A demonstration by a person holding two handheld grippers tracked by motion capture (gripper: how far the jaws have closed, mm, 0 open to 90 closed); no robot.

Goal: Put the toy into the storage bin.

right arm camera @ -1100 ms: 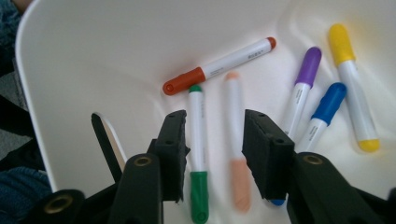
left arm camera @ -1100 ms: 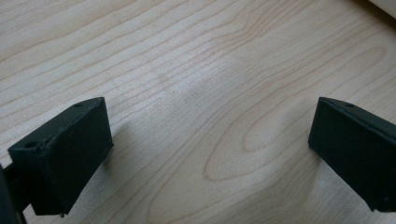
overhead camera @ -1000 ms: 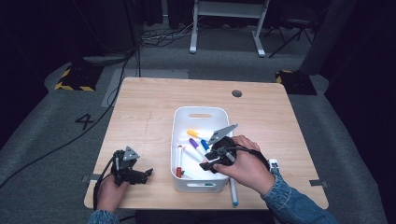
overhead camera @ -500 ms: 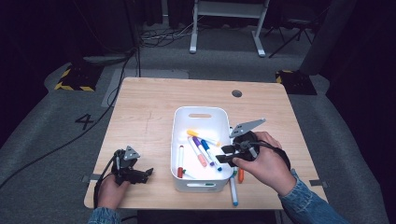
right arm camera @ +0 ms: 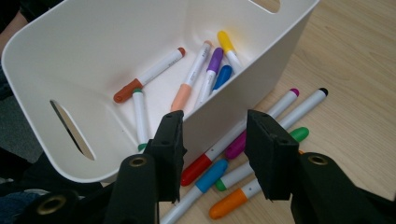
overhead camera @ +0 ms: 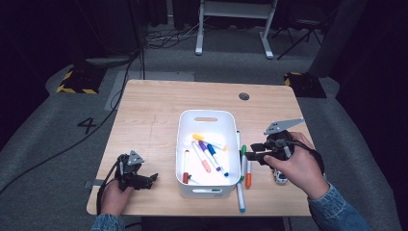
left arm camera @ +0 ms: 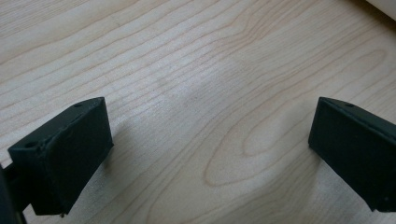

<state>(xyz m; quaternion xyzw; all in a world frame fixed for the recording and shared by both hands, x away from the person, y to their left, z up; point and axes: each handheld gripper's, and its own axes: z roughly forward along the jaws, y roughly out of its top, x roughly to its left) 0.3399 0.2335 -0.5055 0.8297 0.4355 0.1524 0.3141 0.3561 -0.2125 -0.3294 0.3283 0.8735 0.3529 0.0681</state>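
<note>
**A:** High view first: where's the right gripper (overhead camera: pixel 256 155) against the desk (overhead camera: pixel 154 120)?

**B:** Near the desk's right edge, toward the front, held just to the right of the white bin (overhead camera: pixel 208 118). Its jaws point at the bin's right wall. In the right gripper view they stand partly apart with nothing between them and no pad pressing on anything.

**A:** And the markers?

**B:** A loose cluster (right arm camera: pixel 243 154) lies on the desk in the strip between the bin's right wall and the right gripper. Among them are a green-capped marker (overhead camera: pixel 243 158), an orange-capped marker (overhead camera: pixel 248 179) and a blue-tipped marker (overhead camera: pixel 239 199) that reaches close to the desk's front edge. Others already lie inside the bin: orange, purple, blue, yellow and a brown-capped one.

**A:** Room to move?

**B:** That strip is narrow, with the bin wall on one side and the hand on the other. Bare wood runs wide along the far edge and over the whole left half.

**A:** Left gripper (overhead camera: pixel 144 179)?

**B:** By the front left corner, resting low on the desk. The left gripper view has its jaws spread wide over bare wood, holding nothing.
</note>
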